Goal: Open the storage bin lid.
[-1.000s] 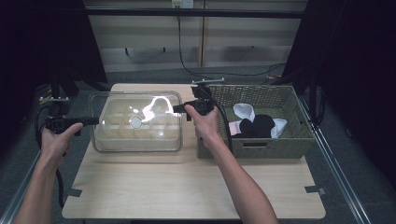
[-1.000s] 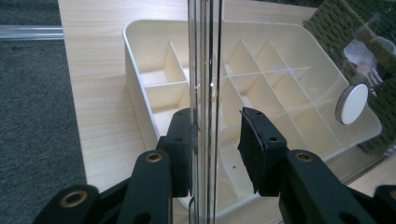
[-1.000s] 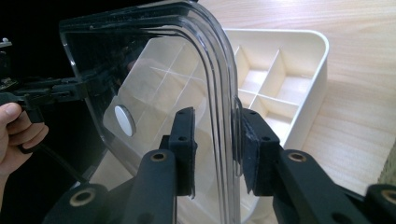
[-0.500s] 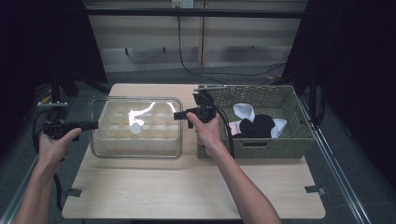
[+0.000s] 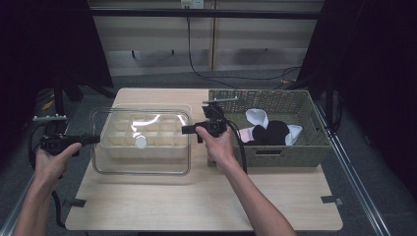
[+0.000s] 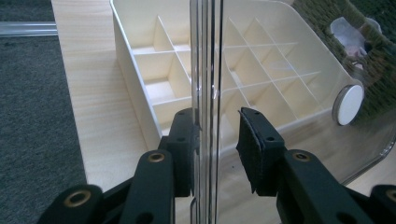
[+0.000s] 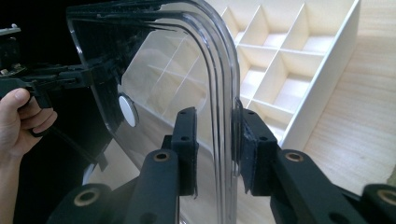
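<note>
Left gripper (image 5: 93, 139): pinching the left rim of the clear lid (image 5: 142, 142); rim between its pads (image 6: 184, 140) in the left gripper view.
Right gripper (image 5: 187, 130): pinching the lid's right rim, pads (image 7: 247, 140) on either side of the curved edge.
Lid: held over the cream tray (image 5: 123, 150), its white knob (image 5: 141, 142) near the middle.
Tray: divided into compartments, on the table (image 5: 196, 206), left half.
Basket (image 5: 295, 152): right of the tray, with black and white socks (image 5: 273, 132) inside.

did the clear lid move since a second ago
Yes. In the high view the clear lid has come toward the person: its near edge now overhangs the front of the white divided tray, and sits farther from the table's far edge.
</note>
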`<state>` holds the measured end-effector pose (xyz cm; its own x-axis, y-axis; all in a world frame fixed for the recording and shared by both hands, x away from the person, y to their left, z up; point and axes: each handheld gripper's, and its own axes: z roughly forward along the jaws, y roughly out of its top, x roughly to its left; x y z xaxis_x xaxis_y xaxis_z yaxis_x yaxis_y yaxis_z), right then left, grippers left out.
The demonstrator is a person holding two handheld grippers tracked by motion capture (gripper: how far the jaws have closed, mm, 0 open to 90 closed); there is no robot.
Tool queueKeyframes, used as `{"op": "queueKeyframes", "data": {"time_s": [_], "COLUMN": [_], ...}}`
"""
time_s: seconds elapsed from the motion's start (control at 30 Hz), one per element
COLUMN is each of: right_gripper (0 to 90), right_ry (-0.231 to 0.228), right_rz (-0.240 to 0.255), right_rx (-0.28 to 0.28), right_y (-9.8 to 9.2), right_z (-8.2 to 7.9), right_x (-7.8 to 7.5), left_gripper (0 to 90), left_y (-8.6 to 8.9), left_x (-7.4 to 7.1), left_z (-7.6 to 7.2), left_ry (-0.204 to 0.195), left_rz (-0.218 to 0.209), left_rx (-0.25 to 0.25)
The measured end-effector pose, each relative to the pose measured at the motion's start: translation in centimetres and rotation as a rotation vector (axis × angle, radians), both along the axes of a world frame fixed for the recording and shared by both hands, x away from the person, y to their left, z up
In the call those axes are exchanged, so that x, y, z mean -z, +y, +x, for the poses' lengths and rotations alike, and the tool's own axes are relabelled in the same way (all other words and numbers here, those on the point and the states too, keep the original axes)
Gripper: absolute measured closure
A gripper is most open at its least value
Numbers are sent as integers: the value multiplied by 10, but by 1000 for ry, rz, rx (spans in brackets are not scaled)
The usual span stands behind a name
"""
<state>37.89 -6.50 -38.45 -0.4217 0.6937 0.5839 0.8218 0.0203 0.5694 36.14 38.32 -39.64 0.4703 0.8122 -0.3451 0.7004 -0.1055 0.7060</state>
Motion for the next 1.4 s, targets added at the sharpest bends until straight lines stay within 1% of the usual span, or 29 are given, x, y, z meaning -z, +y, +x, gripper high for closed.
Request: {"op": "queueKeyframes", "data": {"time_s": [0.13,0.2,0.23,0.4,0.5,0.57,0.63,0.67,0.7,0.77,0.83,0.9,0.93,0.97,1.0,1.07,1.13,1.17,1.2,1.23,1.27,1.33,1.37,1.4], "right_gripper": [702,703,703,698,702,702,703,704,703,702,701,701,699,698,697,696,696,696,696,698,698,698,698,699], "right_ry": [4,8,11,22,34,38,43,38,44,43,45,49,49,63,67,72,81,78,87,86,89,92,90,89], "right_rz": [0,1,2,-6,12,16,17,17,16,8,2,7,8,9,10,5,-2,-4,-7,-7,-8,-14,-17,-21], "right_rx": [-8,-8,-8,-20,-34,-37,-39,-42,-42,-56,-60,-61,-59,-57,-62,-68,-74,-80,-82,-88,-90,-94,-101,-103], "right_y": [1,0,0,1,-1,-2,-2,-2,-2,-2,-1,-2,-2,-3,-3,-1,0,0,1,1,2,5,5,6], "right_z": [-4,-7,-9,-16,-21,-24,-27,-29,-30,-33,-37,-39,-40,-41,-42,-45,-48,-48,-50,-50,-52,-54,-55,-55], "right_x": [4,5,6,11,13,15,16,17,17,19,21,24,26,27,29,30,31,32,32,32,32,32,34,35], "left_gripper": [680,680,682,685,687,688,688,688,691,694,698,698,698,699,699,699,699,699,699,700,700,698,698,699], "left_y": [2,2,2,2,2,2,2,2,3,4,4,2,2,2,1,3,4,4,6,6,6,7,8,9], "left_x": [5,6,6,3,3,4,5,5,5,4,4,5,5,6,7,8,11,12,13,13,14,16,18,20], "left_z": [-6,-9,-10,-18,-23,-27,-29,-30,-30,-32,-34,-37,-39,-41,-43,-47,-51,-53,-55,-58,-60,-64,-65,-66], "left_ry": [4,15,14,2,5,3,5,5,1,-4,-4,1,3,5,7,10,16,17,16,11,7,11,11,15], "left_rz": [-5,-19,-19,9,5,14,9,2,0,-6,4,21,23,26,25,34,26,23,22,14,16,19,12,17], "left_rx": [6,0,2,11,14,21,21,19,24,28,36,43,41,46,38,41,39,38,37,25,19,16,10,15]}}
